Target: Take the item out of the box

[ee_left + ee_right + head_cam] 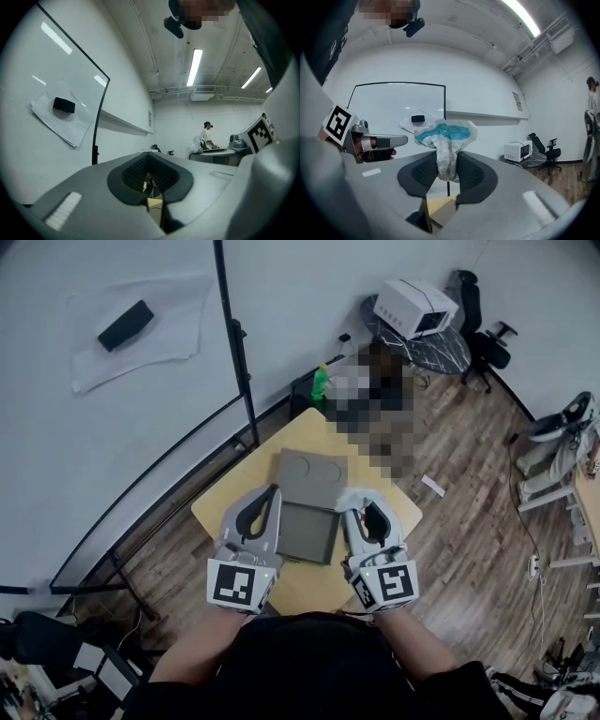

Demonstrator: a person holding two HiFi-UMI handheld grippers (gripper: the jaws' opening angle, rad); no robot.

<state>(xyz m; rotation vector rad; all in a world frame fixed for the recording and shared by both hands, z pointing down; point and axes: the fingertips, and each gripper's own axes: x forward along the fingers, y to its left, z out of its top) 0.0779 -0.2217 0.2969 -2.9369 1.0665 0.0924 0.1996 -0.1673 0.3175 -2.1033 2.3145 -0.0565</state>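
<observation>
A flat grey box (307,531) lies open on the small wooden table (225,502), its lid (312,476) folded back on the far side. My right gripper (361,512) is by the box's right edge, shut on a crumpled white packet with teal print (448,140). The packet sticks up from between the pads (469,174) and shows as a white lump (357,495) in the head view. My left gripper (273,493) is at the box's left edge. Its jaws stand nearly together on a thin edge of the box (149,183).
A whiteboard on a wheeled stand (246,381) stands behind the table, with a black eraser (125,325) on it. A green bottle (321,382), a white microwave (414,307) on a dark round table and office chairs (487,334) are beyond. A person (206,136) stands far off.
</observation>
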